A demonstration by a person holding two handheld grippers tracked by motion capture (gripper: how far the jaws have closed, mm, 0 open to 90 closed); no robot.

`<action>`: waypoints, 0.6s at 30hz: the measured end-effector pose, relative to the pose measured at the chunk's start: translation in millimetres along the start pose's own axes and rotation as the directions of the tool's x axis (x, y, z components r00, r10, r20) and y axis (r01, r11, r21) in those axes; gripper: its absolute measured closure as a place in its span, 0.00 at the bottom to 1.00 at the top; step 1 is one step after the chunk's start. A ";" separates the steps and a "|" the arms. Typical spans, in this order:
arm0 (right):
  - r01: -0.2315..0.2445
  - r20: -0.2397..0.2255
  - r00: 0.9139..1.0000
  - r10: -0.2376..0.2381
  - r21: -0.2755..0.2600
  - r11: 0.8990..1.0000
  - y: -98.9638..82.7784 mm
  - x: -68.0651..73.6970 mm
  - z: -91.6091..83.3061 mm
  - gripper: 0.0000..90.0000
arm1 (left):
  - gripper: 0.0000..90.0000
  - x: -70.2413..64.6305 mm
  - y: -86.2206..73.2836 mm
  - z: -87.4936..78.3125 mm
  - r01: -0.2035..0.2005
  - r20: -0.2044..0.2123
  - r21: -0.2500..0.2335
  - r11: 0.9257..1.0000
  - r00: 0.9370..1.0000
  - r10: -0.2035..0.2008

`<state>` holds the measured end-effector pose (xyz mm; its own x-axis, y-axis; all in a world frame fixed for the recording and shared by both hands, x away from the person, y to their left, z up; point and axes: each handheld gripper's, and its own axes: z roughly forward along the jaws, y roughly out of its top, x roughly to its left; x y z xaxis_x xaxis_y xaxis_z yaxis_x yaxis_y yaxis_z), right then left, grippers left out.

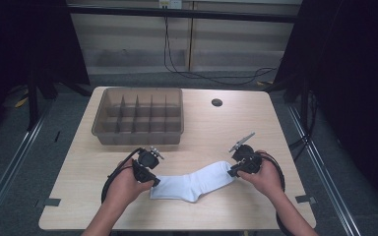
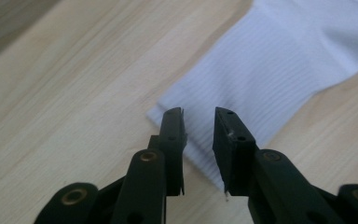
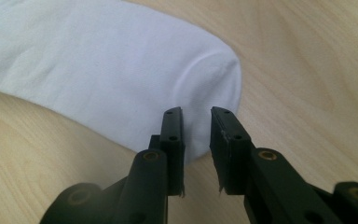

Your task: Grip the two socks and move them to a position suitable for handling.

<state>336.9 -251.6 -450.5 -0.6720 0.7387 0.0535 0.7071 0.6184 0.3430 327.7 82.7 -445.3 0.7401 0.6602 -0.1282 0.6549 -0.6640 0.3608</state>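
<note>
White sock (image 1: 193, 183) flat on table (image 1: 216, 128), near front edge; left hand-held gripper (image 1: 150, 178) at cuff end, jaws parted, nothing clamped; right hand-held gripper (image 1: 232, 170) at toe end, likewise released; brown divided tray (image 1: 139, 116) behind, well apart.

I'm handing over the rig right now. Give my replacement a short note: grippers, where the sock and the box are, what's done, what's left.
Left gripper: jaws slightly apart over the ribbed cuff end of the white sock, not clamping it.
Right gripper: jaws slightly apart over the toe end, no grip either.
The sock lies flat and bent on the table, between the hands.
Divided bin: at the table's far left, nothing visible in its compartments.
Done: sock laid out, both ends free.
Left: probably folding it and putting it in the bin.
</note>
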 end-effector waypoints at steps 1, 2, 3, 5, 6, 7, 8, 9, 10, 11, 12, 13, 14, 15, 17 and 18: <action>-0.002 0.001 1.000 0.002 0.000 1.000 0.0 0.0 0.5 0.84 | 0.80 -0.4 -1.1 1.8 0.001 0.006 0.009 1.000 1.000 -0.001; -0.005 0.000 1.000 0.005 0.001 1.000 0.2 0.0 1.3 0.84 | 0.81 -1.5 -1.6 4.2 -0.005 0.004 0.011 1.000 1.000 0.005; -0.004 -0.003 1.000 0.004 0.006 1.000 0.4 0.4 2.5 0.84 | 0.81 -2.3 -1.7 6.6 -0.013 0.011 0.017 1.000 1.000 0.013; 0.004 -0.007 1.000 -0.004 0.011 1.000 0.6 0.7 5.6 0.85 | 0.81 -4.4 -1.3 12.3 -0.020 0.018 0.032 0.999 1.000 0.019; 0.004 -0.010 1.000 -0.004 0.015 1.000 0.8 1.1 7.1 0.85 | 0.80 -5.2 -1.0 14.5 -0.020 0.021 0.040 0.999 1.000 0.019; 0.002 -0.009 1.000 -0.002 0.018 1.000 0.9 1.7 8.2 0.85 | 0.80 -5.6 -0.7 16.9 -0.016 0.022 0.042 0.999 1.000 0.015; 0.004 -0.010 1.000 -0.004 0.019 1.000 0.8 2.1 9.8 0.85 | 0.80 -5.8 -0.7 18.1 -0.013 0.022 0.042 0.999 1.000 0.012; 0.004 -0.011 1.000 -0.004 0.020 1.000 0.8 2.3 10.6 0.85 | 0.80 -5.7 -0.4 18.8 -0.014 0.025 0.044 0.999 1.000 0.013; 0.000 -0.010 1.000 0.000 0.021 1.000 0.6 2.7 11.4 0.85 | 0.80 -5.9 0.3 18.6 -0.024 0.022 0.049 0.999 0.999 0.023; 0.001 -0.011 1.000 0.000 0.023 1.000 0.5 2.7 11.8 0.85 | 0.81 -6.5 0.3 19.4 -0.036 0.017 0.048 0.998 0.999 0.035; 0.002 -0.011 1.000 -0.002 0.021 1.000 0.4 2.4 12.1 0.85 | 0.82 -7.7 0.2 20.2 -0.042 0.018 0.055 0.998 0.999 0.042; 0.001 -0.011 1.000 -0.001 0.019 1.000 0.4 2.1 12.4 0.86 | 0.83 -8.4 0.5 20.9 -0.051 0.016 0.057 0.997 0.999 0.050; 0.001 -0.014 1.000 0.000 0.020 1.000 0.3 1.8 12.4 0.86 | 0.84 -9.2 0.8 21.5 -0.055 0.010 0.055 0.997 0.998 0.055; -0.002 -0.013 1.000 0.002 0.021 1.000 0.3 1.8 12.5 0.86 | 0.87 -10.2 1.2 21.9 -0.066 0.015 0.060 0.996 0.998 0.066; 0.001 -0.012 1.000 -0.001 0.022 1.000 0.5 1.8 12.5 0.86 | 0.90 -11.1 3.2 21.9 -0.075 0.013 0.074 0.994 0.997 0.075; 0.004 -0.011 1.000 -0.004 0.023 1.000 0.6 1.9 12.5 0.86 | 0.92 -11.8 4.0 22.3 -0.077 0.013 0.075 0.994 0.997 0.077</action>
<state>338.8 -246.4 -461.9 -0.6769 0.7335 0.0623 0.7093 0.6273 0.3213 325.0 64.5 -462.9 0.7899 0.6030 -0.1117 0.6053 -0.7374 0.2996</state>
